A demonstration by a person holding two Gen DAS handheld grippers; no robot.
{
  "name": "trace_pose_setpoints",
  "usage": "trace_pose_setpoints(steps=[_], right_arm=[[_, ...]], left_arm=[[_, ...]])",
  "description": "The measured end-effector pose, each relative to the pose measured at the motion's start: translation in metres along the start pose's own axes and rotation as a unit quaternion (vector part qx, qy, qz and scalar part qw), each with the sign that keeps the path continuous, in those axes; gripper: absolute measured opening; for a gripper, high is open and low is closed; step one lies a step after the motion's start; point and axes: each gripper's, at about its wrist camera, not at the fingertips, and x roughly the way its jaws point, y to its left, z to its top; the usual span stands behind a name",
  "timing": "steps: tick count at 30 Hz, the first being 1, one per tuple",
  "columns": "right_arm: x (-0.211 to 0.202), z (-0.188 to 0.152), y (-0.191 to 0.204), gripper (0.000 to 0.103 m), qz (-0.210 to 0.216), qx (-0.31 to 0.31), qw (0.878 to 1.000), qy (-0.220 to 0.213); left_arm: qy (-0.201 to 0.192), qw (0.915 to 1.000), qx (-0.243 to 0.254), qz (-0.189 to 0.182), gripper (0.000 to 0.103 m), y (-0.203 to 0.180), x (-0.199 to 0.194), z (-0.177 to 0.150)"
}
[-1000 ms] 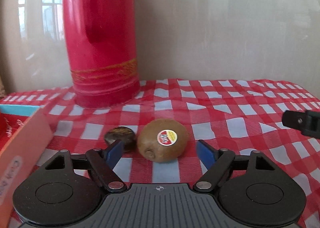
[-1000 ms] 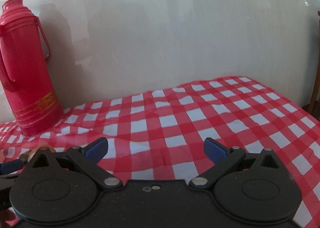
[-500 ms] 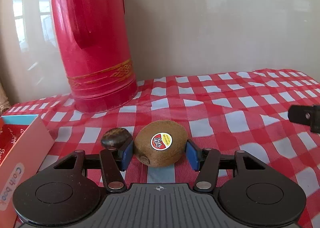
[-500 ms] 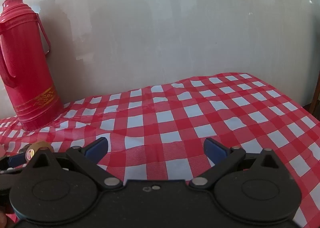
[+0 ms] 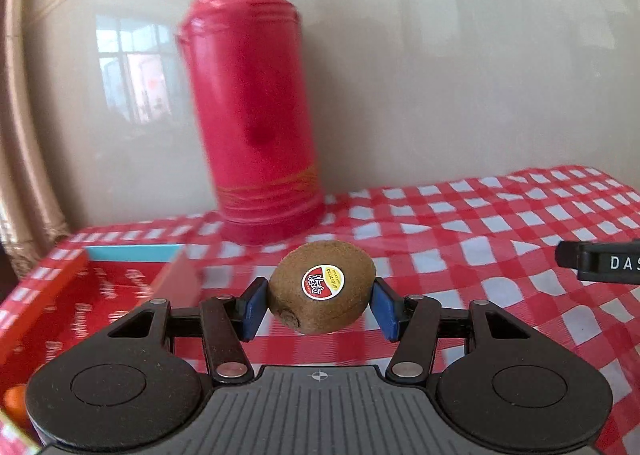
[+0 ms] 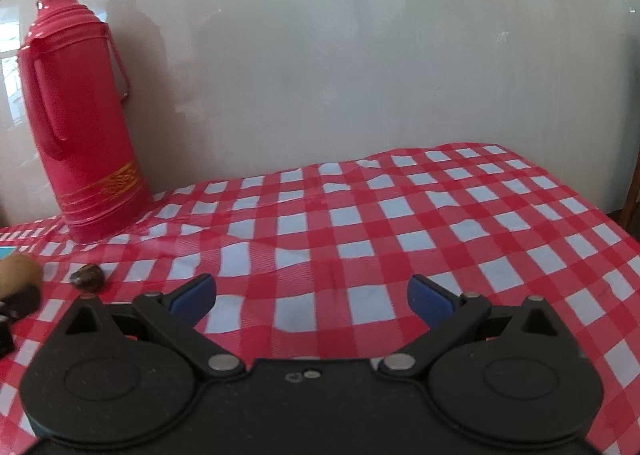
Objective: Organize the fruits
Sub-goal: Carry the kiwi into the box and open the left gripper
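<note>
Item: kiwi (image 5: 322,287), stickered, clamped between the blue pads of the left gripper (image 5: 318,309) at centre frame, seemingly clear of the checked tablecloth (image 5: 480,255). Right gripper (image 6: 312,297): jaws wide apart, nothing between them. Red box (image 5: 100,295) at lower left, an orange fruit (image 5: 16,407) at its corner. Step: carrying. Next, likely: swing left over the box, lower, release. Small dark fruit (image 6: 87,277) remains on the cloth.
</note>
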Motion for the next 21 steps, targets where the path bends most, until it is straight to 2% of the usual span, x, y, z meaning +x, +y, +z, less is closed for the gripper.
trace_pose_setpoints(steps=[12,21], right_arm=[[-0.026,-0.016,0.052,0.097,0.027,-0.030,0.999,-0.004],[-0.032,-0.024,0.094,0.097,0.052,-0.039,0.998,-0.005]], left_arm=[[-0.009,0.9981,-0.034,0.051,0.055,0.086,-0.045,-0.017],[0.006,0.9924,-0.072,0.100,0.055,0.157,-0.042,-0.037]])
